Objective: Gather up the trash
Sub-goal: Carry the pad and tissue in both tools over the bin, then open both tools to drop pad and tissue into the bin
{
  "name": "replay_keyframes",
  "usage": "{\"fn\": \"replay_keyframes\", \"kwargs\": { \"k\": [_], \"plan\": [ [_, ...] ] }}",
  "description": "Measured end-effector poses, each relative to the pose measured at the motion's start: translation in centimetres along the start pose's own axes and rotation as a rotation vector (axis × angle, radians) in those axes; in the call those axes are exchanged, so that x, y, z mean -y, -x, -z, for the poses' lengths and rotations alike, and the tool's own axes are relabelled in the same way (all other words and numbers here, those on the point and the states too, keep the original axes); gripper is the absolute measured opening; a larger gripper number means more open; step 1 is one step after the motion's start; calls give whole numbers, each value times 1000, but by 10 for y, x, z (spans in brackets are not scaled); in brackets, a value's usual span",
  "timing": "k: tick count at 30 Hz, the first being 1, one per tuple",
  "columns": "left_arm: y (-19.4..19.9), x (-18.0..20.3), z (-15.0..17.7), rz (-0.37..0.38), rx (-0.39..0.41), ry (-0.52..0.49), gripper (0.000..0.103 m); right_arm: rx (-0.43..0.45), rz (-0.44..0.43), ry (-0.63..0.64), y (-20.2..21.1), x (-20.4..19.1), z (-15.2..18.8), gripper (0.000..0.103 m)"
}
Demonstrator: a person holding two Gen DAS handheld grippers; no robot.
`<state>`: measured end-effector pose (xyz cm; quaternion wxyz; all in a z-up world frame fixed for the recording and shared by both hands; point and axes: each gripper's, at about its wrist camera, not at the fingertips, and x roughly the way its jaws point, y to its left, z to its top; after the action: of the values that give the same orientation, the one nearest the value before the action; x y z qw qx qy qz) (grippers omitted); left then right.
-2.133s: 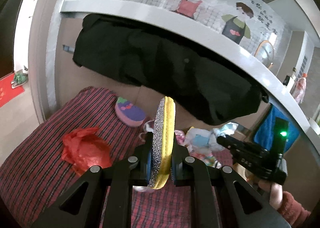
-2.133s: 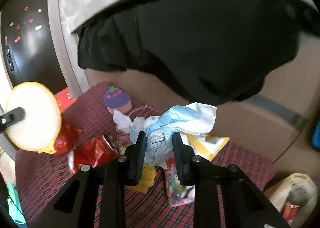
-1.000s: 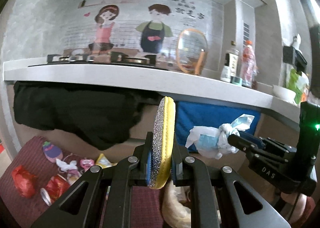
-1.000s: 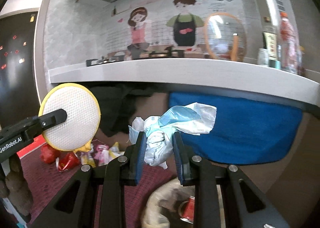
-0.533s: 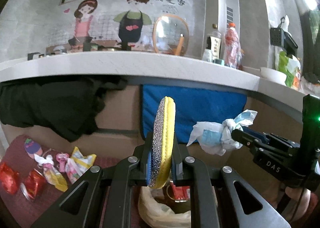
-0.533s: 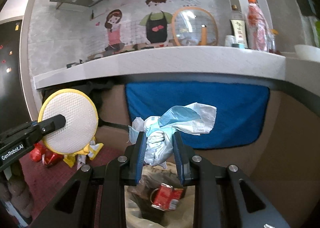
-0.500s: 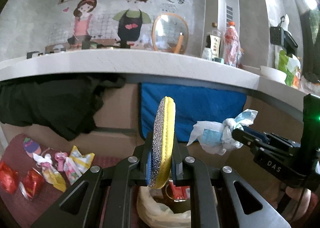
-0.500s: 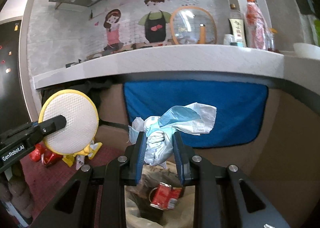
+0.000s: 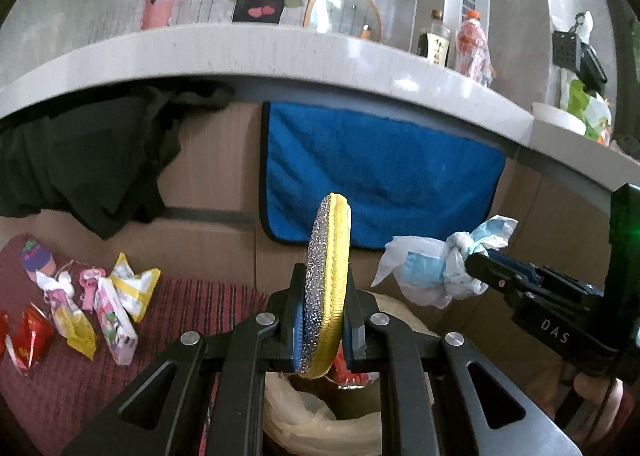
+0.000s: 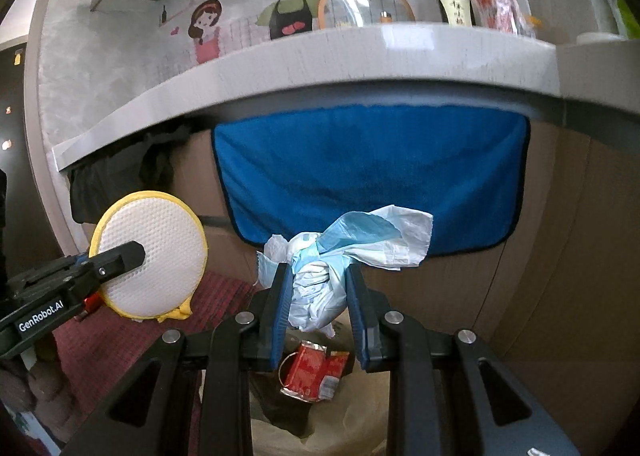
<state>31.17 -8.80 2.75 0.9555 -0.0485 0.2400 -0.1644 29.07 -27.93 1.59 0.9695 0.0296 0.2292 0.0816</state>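
My left gripper [image 9: 323, 320] is shut on a round yellow-rimmed scouring pad [image 9: 326, 256], held edge-on; in the right wrist view the pad [image 10: 154, 260] shows its white face at the left. A crumpled white-and-blue wad of tissue and plastic [image 10: 320, 284] is pinched in my right gripper [image 10: 320, 310]; the same wad [image 9: 436, 268] hangs at the right in the left wrist view. Both grippers hover over an open cream trash bag [image 9: 320, 420]. Inside the bag [image 10: 360, 428] lies a crushed red can [image 10: 314, 374].
Several wrappers [image 9: 116, 308] and red scraps [image 9: 30, 336] lie on a striped red cloth [image 9: 80, 368] at the left. A blue towel [image 10: 372, 172] and a black garment [image 9: 80, 160] hang under a grey counter [image 9: 280, 52] with bottles [image 9: 472, 44].
Both grippers have swung right and sunk, still holding the pad and the wad. The counter has risen in view; the trash bag with the red can now lies right below them.
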Motion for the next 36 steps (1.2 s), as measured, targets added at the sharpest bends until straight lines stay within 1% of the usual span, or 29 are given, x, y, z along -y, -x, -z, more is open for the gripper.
{"fn": "replay_keyframes", "kwargs": {
  "k": [13,20,24,26,28,29,30,31,32,36],
  "plan": [
    [-33,-10,20,8,-75,36,15,-69,-4,-23,-27,9,21,25],
    [-48,-14,25,33,-119,56,15,-100,-7,-36,-40,10,24,25],
    [-52,-15,24,45,-122,55,15,-110,-8,-43,-44,10,26,26],
    [-56,-15,23,66,-133,54,16,-112,-8,-53,-47,11,27,28],
    [-62,-18,24,109,-162,75,26,-117,-9,-65,-51,13,29,29],
    [-63,-21,24,119,-171,90,30,-121,-8,-73,-54,15,30,29],
    [-63,-23,23,120,-170,100,39,-121,-6,-78,-54,16,31,30],
    [-62,-26,23,122,-166,112,45,-121,-1,-84,-54,17,31,33],
    [-61,-29,22,127,-162,124,46,-120,3,-85,-54,18,31,35],
    [-52,-36,16,120,-147,139,47,-104,7,-82,-49,17,29,37]
  ]
}}
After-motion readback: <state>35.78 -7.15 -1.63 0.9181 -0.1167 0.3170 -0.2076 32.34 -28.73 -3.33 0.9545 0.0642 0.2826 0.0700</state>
